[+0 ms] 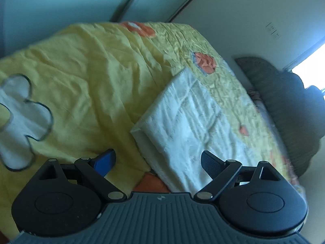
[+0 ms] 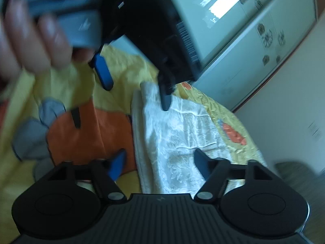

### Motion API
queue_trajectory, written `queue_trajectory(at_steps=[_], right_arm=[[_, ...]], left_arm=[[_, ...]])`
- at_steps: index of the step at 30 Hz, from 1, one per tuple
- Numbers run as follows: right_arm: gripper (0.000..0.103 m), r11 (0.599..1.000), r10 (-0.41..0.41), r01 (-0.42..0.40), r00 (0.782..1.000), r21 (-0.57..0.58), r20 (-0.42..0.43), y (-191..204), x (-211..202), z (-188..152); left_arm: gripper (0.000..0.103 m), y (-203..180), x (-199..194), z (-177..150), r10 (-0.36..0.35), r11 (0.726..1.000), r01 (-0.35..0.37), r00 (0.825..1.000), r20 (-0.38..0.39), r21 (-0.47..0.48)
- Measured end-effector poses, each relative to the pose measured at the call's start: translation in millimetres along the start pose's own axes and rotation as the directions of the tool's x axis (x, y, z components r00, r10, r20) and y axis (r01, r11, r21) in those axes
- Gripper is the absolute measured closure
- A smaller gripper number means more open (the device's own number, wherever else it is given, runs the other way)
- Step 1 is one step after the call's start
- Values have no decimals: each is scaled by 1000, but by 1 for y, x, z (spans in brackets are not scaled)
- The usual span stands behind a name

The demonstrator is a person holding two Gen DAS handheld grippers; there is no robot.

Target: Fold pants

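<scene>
A bedroom is shown: a yellow quilt (image 1: 85,77) with orange and grey patches covers the bed, with a pale wall and wardrobe doors behind.

In the left wrist view the left gripper (image 1: 156,160) is seen at the bottom centre with its jaws spread wide and nothing between them. In the right wrist view the right gripper (image 2: 158,162) stands partly open, also empty, above the near end of the cloth. No pad is seen touching fabric.

The white pants (image 1: 182,118) lie folded into a neat oblong on the quilt, running from lower centre toward upper right in both views. In the right wrist view the left gripper appears again at upper centre, held by a hand (image 2: 30,40) at upper left, one finger hanging just above the far end of the pants.

The fold looks nearly finished. If another fold is wanted, both ends are best pinched through every layer at once, edges kept square, and the cloth lifted evenly so that the stack is not dragged across the quilt.
</scene>
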State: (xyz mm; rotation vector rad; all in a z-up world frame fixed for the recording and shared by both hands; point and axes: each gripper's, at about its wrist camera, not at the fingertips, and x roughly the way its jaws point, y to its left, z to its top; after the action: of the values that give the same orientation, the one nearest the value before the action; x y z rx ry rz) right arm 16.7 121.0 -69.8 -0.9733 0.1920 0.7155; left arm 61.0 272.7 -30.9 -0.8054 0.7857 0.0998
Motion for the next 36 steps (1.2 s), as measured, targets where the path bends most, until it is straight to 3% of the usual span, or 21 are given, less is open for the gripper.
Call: queue_trajectory(at_steps=[3,5,7,10,12,14,16,18,20,21,23,24,25,26,27,29,32,36], right_arm=[[60,997,-15,15,1000,-79,-2,11,2,0],[78,985,-41,45,999,-166,27,26,1,-2],[83,980,-69,79,996,-181,62,28,0,-4],[84,999,-48,47,996,15,79,-8,-7,-2],[83,984,6,-20,997,179,79,-41,-12,-3],[83,917,194,-219,975,333,110,-74,-14,-7],[83,791,296,-375,926,484,234,-106,-20,-15],[83,728,301,-385,923,567,240,-126,-13,-20],[83,747,259,-300,953,594,156,-134,8,-26],[83,756,247,-253,964,603,95,-135,23,-31],[82,736,297,-226,955,638,-4,-135,53,-47],[83,716,331,-238,944,656,-19,-133,63,-56],[83,701,326,-245,946,670,4,-133,63,-61],[82,691,326,-248,945,679,14,-135,61,-63],[82,684,324,-250,946,685,22,-136,57,-65],[73,656,320,-262,946,708,53,-141,52,-69],[55,634,298,-256,952,730,76,-145,56,-61],[54,602,197,-236,970,763,144,-162,37,-62]], left_arm=[[10,1,9,-1,-51,998,50,999,-20,-43],[7,1,9,-4,-65,996,64,998,-8,-68],[6,1,12,-4,-98,991,97,995,-14,-94],[6,1,19,-1,-170,978,166,985,-23,-123],[6,0,27,4,-218,967,215,976,-9,-140],[7,0,36,10,-239,959,239,971,19,-153],[7,5,46,15,-233,953,238,971,46,-189],[9,9,52,19,-250,944,257,966,62,-208],[9,7,56,25,-252,944,262,965,71,-203],[11,4,57,27,-247,949,256,966,70,-182],[21,-1,60,30,-227,964,233,972,62,-130],[35,-5,64,31,-225,969,229,973,43,-91],[45,-8,68,33,-208,977,209,978,21,-50],[67,-12,72,34,-171,985,171,985,10,-20],[81,-15,75,33,-128,992,128,992,8,9],[89,-19,74,29,-91,995,89,995,33,46],[90,-38,58,15,-59,987,40,991,119,155],[90,-86,30,-7,-74,945,-7,969,234,328]])
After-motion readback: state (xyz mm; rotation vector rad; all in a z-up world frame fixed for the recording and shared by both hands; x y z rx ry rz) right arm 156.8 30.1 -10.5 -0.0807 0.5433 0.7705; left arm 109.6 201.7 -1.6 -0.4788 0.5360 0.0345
